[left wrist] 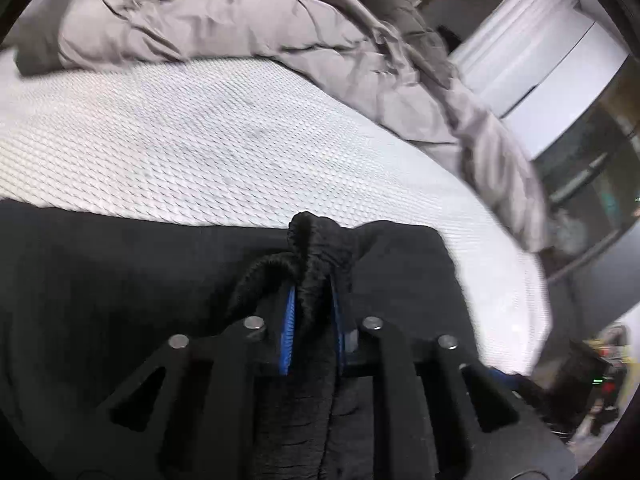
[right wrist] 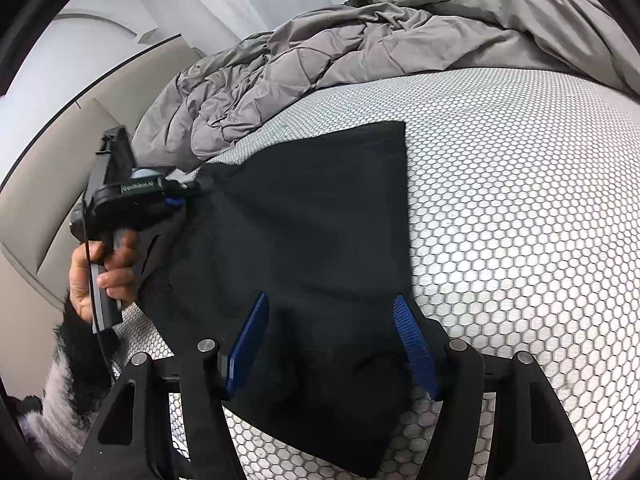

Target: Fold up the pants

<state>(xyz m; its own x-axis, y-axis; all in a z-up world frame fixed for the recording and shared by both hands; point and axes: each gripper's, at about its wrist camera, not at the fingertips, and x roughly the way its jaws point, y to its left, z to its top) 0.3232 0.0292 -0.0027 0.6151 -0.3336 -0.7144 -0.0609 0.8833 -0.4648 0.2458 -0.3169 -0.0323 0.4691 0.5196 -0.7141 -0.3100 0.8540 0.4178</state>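
My left claw (left wrist: 313, 316) pinches a bunched edge of the black pants (right wrist: 312, 216); right claw (right wrist: 332, 344) spread, I pull taut over the mattress (right wrist: 520, 208)

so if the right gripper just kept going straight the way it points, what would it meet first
Most likely the black fabric pants spread flat on the white honeycomb-patterned mattress: the right gripper angles down with open jaws straddling the cloth. Depth is unclear.

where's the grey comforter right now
The grey comforter lies bunched along the far side of the mattress, beyond the black pants; in the right wrist view it fills the top.
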